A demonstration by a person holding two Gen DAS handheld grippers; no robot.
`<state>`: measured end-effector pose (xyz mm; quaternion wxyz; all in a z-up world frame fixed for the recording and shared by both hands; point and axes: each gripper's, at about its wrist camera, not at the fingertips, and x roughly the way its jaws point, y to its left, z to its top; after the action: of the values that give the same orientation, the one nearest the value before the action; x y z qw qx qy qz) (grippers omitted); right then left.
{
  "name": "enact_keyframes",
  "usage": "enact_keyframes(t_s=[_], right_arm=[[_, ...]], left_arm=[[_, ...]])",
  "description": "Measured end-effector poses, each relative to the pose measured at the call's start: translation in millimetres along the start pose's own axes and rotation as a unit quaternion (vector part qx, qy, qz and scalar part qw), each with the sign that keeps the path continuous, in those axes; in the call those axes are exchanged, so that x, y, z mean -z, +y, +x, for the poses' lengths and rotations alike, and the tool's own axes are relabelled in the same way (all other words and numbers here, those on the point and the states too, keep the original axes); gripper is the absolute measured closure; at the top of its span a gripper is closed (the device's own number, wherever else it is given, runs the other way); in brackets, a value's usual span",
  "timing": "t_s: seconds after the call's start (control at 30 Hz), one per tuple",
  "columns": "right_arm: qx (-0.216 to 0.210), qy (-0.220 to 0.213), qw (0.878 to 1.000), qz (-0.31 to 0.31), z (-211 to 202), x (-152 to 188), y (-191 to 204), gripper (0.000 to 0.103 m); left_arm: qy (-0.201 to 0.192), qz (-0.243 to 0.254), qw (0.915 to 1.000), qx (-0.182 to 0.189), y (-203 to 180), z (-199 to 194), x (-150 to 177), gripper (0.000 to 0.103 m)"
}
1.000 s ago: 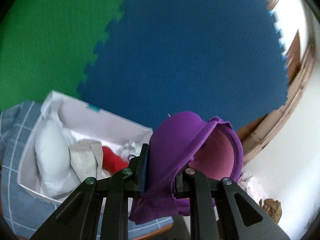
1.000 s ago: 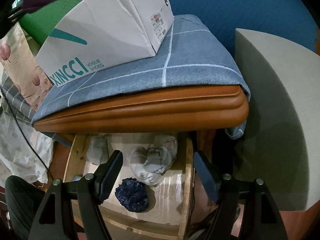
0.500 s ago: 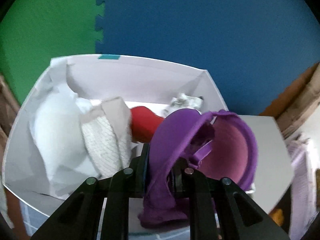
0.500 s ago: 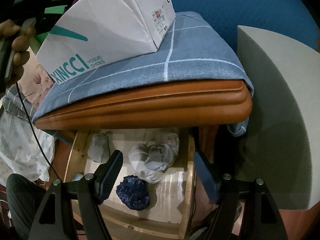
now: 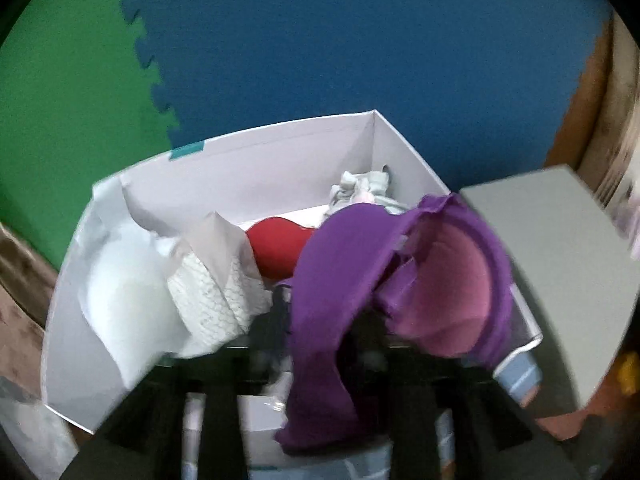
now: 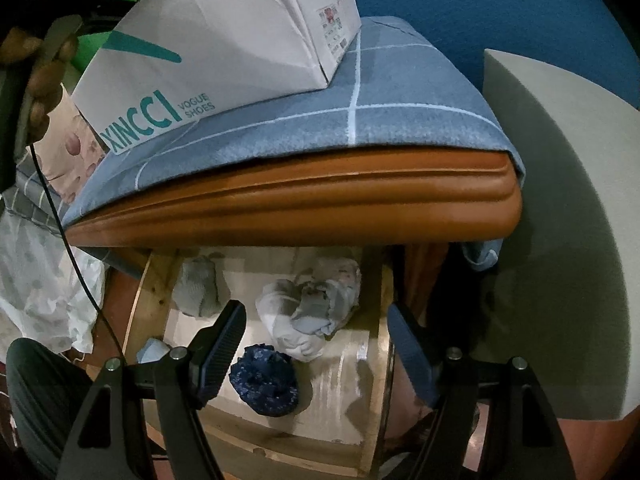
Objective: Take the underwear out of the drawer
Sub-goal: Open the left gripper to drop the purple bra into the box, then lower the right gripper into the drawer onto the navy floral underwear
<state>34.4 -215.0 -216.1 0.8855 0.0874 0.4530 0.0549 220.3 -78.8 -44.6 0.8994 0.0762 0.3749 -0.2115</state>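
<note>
A purple bra (image 5: 340, 280) with a pink cup lining hangs between the fingers of my left gripper (image 5: 320, 320), over the near right part of a white shoebox (image 5: 280, 152). The jaws are opening and stand apart; the picture is blurred. The box holds a white garment (image 5: 128, 300), a red one (image 5: 276, 244) and a grey-white bundle (image 5: 360, 188). My right gripper (image 6: 316, 332) stays open and empty above the open wooden drawer (image 6: 376, 320). In it lie a dark blue piece of underwear (image 6: 264, 384), a white-grey bundle (image 6: 308, 316) and a grey piece (image 6: 198, 290).
The shoebox (image 6: 224, 40) stands on a blue checked cloth (image 6: 400, 92) over the brown tabletop edge (image 6: 320, 200) above the drawer. A grey block (image 6: 560, 240) stands at the right. Blue and green foam mats (image 5: 360, 40) lie behind. A hand (image 6: 36, 68) shows at upper left.
My left gripper has come down over the shoebox with the purple bra, and its jaws have parted. The right gripper has not moved.
</note>
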Motion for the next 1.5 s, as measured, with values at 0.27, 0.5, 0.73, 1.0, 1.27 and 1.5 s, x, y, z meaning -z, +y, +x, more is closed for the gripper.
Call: enact_keyframes(t_s=[0.27, 0.5, 0.73, 1.0, 1.27, 1.5], right_arm=[[0.004, 0.033, 0.999, -0.015, 12.2, 9.2, 4.4, 0.028], [0.023, 0.079, 0.988, -0.134, 30.3, 33.3, 48.1, 0.028], [0.0, 0.168, 0.963, -0.209, 67.1, 58.8, 93.3, 0.028], [0.008, 0.3, 0.944, -0.137, 131.6, 69.1, 94.5, 0.028], [0.05, 0.36, 0.928, -0.077, 175.4, 65.5, 82.7, 0.028], [0.077, 0.383, 0.916, -0.089, 190.9, 68.8, 90.1, 0.032]], left_arm=[[-0.082, -0.024, 0.9919, 0.094, 18.1, -39.6, 5.8, 0.005], [-0.261, -0.097, 0.9522, 0.125, 65.8, -165.0, 102.7, 0.0], [-0.246, -0.033, 0.9684, -0.027, 107.8, -167.4, 224.4, 0.0], [-0.201, -0.094, 0.9751, 0.008, 134.1, -131.1, 260.0, 0.0], [-0.212, -0.088, 0.9728, 0.036, 130.6, -140.0, 267.1, 0.0], [-0.198, -0.093, 0.9751, 0.036, 132.6, -134.0, 266.8, 0.0]])
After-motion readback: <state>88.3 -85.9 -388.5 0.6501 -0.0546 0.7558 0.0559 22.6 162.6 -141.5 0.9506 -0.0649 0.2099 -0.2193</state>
